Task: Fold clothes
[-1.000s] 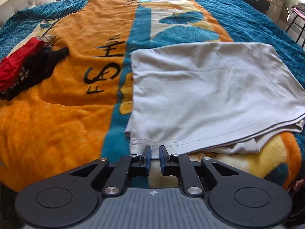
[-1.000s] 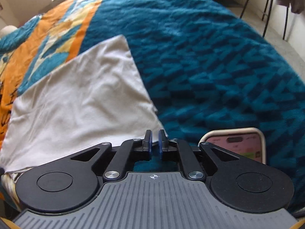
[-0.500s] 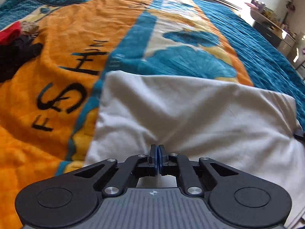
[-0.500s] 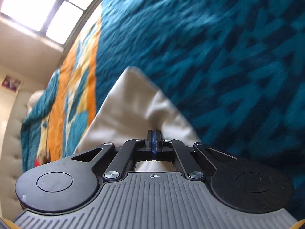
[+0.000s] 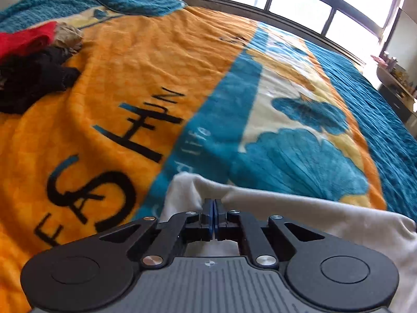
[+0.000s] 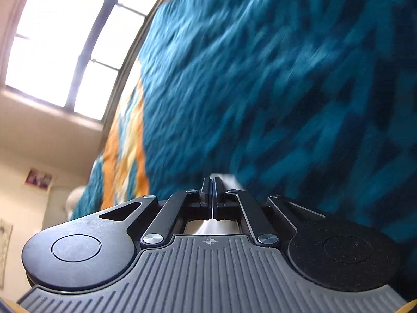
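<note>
Both pairs of fingers are pressed together with pale cloth caught between them. On the left gripper (image 5: 214,203) the blue pads meet on a raised edge of the white garment (image 5: 312,208), which bunches into a small peak just left of the fingertips and runs away to the right of them as a long, lifted fold. More of the same cloth shows beneath the fingers, through the gap in the linkage.

On the right gripper (image 6: 211,182) the jaws are likewise closed, and a small tip of the white garment (image 6: 229,178) pokes out just right of the fingertips, with more visible under them; this view is blurred, so little else of the cloth can be made out.

Ahead of the left fingers lies the blanket (image 5: 156,78), orange with black lettering to the left, teal and cream leaf shapes to the right. Far off to the left of them sits a pile of clothes (image 5: 31,65), black with red on top. Beyond the right fingers the teal blanket (image 6: 286,91) fills the view, and a window (image 6: 65,39) stands to their upper left.
</note>
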Demonstrator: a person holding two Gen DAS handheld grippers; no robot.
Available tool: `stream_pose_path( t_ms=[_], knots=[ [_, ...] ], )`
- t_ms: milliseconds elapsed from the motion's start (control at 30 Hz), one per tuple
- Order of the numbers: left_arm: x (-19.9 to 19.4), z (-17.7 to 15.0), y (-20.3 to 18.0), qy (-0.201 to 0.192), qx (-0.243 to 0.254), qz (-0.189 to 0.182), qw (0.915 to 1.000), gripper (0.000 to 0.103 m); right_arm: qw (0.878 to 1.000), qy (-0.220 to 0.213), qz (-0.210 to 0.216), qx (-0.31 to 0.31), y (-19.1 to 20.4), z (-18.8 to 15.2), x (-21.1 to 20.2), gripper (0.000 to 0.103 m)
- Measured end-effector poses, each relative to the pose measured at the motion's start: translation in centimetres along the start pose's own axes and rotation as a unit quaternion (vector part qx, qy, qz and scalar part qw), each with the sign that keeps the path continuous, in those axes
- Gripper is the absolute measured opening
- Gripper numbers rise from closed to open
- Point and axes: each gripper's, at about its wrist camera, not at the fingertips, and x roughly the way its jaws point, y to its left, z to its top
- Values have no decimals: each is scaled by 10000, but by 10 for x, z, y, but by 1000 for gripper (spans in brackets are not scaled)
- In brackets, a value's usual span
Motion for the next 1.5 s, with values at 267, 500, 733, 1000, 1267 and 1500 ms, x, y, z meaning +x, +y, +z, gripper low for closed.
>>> stream_pose_path(
  t_ms=[267, 500, 733, 1000, 1267, 1500],
  knots=[
    [-45, -30, -51, 567, 1091, -1879, 9745, 13, 9959, 612, 667, 46, -9, 10, -26, 50],
    [-49, -69, -93, 1020, 1953, -2457, 9440, 13, 9837, 1422, 1069, -272, -11, 15, -8, 46],
    [-46, -69, -91, 1125, 1831, -2433, 9458, 12, 9618, 1962, 1868, 385, -8, 16, 47, 46],
    [-44, -68, -89, 1123, 1811, -2327, 9489, 13, 9529, 1582, 2201, 1363, -13, 7, 69, 46],
    [-42, -68, -82, 1100, 1630, -2349, 9519, 13, 9706, 1192, 1703, 1214, -10, 13, 43, 39],
    [-46, -69, -78, 1015, 1559, -2257, 9563, 13, 9936, 577, 936, 277, 13, 8, -6, 43]
  ],
)
